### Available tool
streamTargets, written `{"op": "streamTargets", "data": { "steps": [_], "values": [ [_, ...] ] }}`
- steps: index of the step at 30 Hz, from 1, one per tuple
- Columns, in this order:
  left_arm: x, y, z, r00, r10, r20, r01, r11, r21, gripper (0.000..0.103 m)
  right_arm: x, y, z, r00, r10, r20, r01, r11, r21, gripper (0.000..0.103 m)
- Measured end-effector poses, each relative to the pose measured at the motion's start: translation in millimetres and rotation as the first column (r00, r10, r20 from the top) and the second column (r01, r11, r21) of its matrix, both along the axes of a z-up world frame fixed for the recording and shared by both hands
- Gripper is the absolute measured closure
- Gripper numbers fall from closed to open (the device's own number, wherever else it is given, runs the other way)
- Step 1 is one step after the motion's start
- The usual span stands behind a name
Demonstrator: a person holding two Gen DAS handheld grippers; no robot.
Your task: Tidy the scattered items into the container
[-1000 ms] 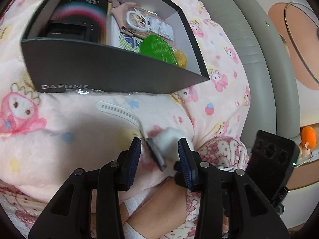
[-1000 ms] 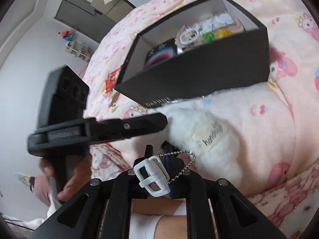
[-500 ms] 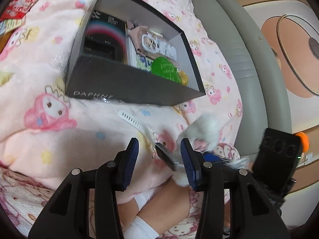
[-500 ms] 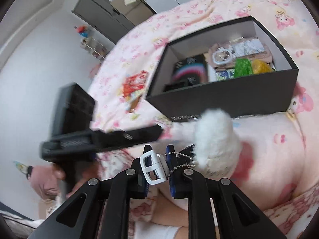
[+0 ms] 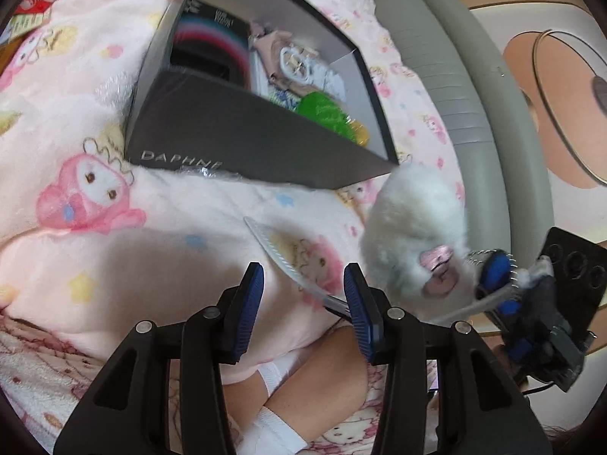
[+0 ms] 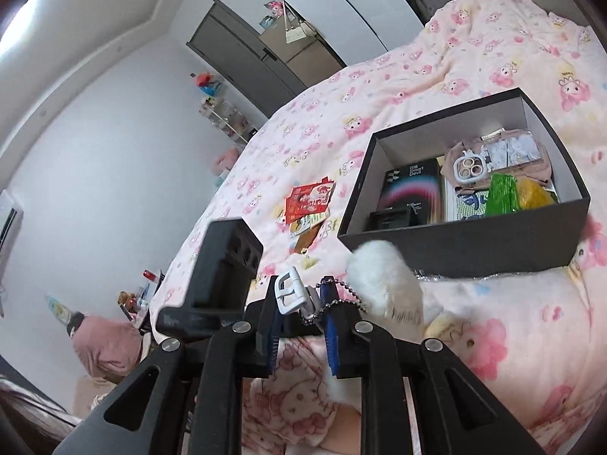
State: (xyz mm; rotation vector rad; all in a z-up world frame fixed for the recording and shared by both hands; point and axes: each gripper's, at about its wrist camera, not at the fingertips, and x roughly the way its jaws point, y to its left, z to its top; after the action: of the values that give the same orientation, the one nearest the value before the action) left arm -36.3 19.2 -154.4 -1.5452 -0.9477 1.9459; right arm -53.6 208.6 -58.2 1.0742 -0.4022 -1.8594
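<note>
Right wrist view first: the right gripper (image 6: 301,313) has its jaws pinched on a white plastic clip (image 6: 290,291) and the ball chain (image 6: 343,302) running from it, and those jaws have just been easing apart, though the clip sits between them and does not look let go. Holding by the clip makes sense to me, since the chain carries a white fluffy plush charm (image 6: 383,278) that dangles at about two o'clock from the fingertips, clear of the pink cartoon-print blanket (image 6: 474,57). Beyond it, toward one o'clock, lies the black shoebox (image 6: 493,242), open-topped, already holding a dark gadget carton (image 6: 411,189), a pink phone case (image 6: 489,159) and green and yellow pieces. A red snack packet (image 6: 309,203) lies loose on the blanket at twelve o'clock, left of the box. From the left wrist view, the left gripper (image 5: 303,295) stands open and empty; its jaws have just widened, and a white comb-like strip (image 5: 280,254) rests on the blanket between them, one end against the right-hand jaw, unpinched. The plush (image 5: 413,235) hangs at two o'clock there, just off the box's near corner, soft and round with pink patches, blurred as if swinging.
</note>
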Motion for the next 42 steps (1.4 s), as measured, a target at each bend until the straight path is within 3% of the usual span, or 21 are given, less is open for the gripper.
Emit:
{"op": "streamTargets", "data": {
  "steps": [4, 6, 11, 13, 18, 21, 23, 24, 28, 32, 35, 42],
  "values": [
    [-4, 6, -9, 1.000, -0.019, 0.014, 0.020, 1.000, -0.019, 0.059, 8, -6, 4, 0.998, 0.062, -0.018, -0.061, 0.998, 0.014, 0.083],
    [-7, 12, -13, 0.999, -0.037, 0.030, 0.038, 0.998, -0.052, 0.059, 17, -7, 11, 0.995, 0.081, -0.060, -0.078, 0.996, 0.037, 0.074],
    [-10, 29, -21, 0.996, -0.074, 0.058, 0.080, 0.991, -0.110, 0.059, 25, 11, 31, 0.994, 0.070, -0.088, -0.076, 0.995, -0.070, 0.070],
    [-11, 29, -21, 0.996, -0.066, 0.061, 0.073, 0.990, -0.123, 0.059, 24, 13, 33, 0.994, 0.033, -0.100, -0.035, 0.999, -0.023, 0.069],
    [-5, 14, -2, 0.999, -0.045, -0.020, 0.044, 0.998, -0.054, 0.059, 28, 19, 36, 0.991, 0.001, -0.134, -0.005, 1.000, -0.027, 0.069],
    [-1, 10, 4, 0.998, -0.050, -0.049, 0.050, 0.999, 0.001, 0.059, 16, 17, 22, 0.978, -0.125, -0.165, 0.148, 0.979, 0.139, 0.070],
    [-2, 12, 5, 0.997, -0.047, -0.058, 0.047, 0.999, 0.002, 0.059, -1, 15, 1, 0.981, -0.162, -0.108, 0.183, 0.954, 0.235, 0.071],
    [-2, 13, 6, 0.996, -0.051, -0.069, 0.052, 0.999, 0.011, 0.059, -4, 16, -7, 0.985, -0.155, -0.072, 0.167, 0.958, 0.231, 0.071],
    [-6, 32, 8, 0.990, -0.108, -0.092, 0.113, 0.992, 0.052, 0.059, -12, 26, -26, 0.989, -0.137, 0.049, 0.128, 0.980, 0.155, 0.071],
    [-12, 51, 4, 0.982, -0.167, -0.085, 0.172, 0.984, 0.055, 0.059, -26, 42, -42, 0.971, -0.212, 0.114, 0.191, 0.967, 0.171, 0.071],
    [-13, 64, 4, 0.974, -0.204, -0.095, 0.210, 0.976, 0.055, 0.059, -34, 52, -56, 0.960, -0.211, 0.182, 0.191, 0.974, 0.119, 0.071],
    [-17, 60, -3, 0.987, -0.146, -0.066, 0.149, 0.988, 0.031, 0.059, -46, 60, -59, 0.952, -0.159, 0.262, 0.168, 0.986, -0.013, 0.071]
  ]
}}
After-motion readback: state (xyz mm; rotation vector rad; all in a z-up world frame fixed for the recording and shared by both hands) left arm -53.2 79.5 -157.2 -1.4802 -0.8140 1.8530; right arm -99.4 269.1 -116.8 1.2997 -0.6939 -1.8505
